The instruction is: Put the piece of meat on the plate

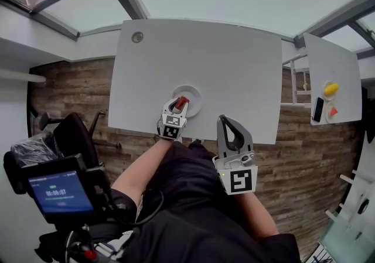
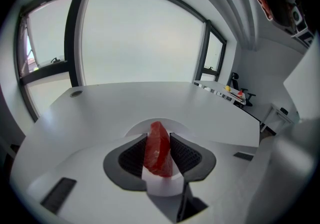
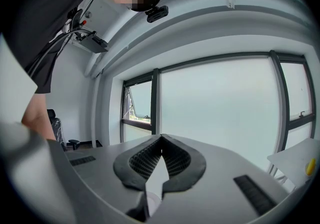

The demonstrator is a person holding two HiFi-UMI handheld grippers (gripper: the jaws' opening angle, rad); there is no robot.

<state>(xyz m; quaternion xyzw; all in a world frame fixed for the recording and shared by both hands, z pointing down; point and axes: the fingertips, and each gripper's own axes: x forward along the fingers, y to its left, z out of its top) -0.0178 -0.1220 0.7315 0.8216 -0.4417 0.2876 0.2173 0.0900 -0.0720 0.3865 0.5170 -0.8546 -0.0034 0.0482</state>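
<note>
Left gripper pinched the piece of meat over the plate at the table's six o'clock edge; lowering it before release seemed wise. Right gripper sat pressed together.

Piece of meat, a glossy red wedge standing on edge between the jaws of my left gripper, directly over the round white plate, plate lying flat near the front edge of my white table
</note>
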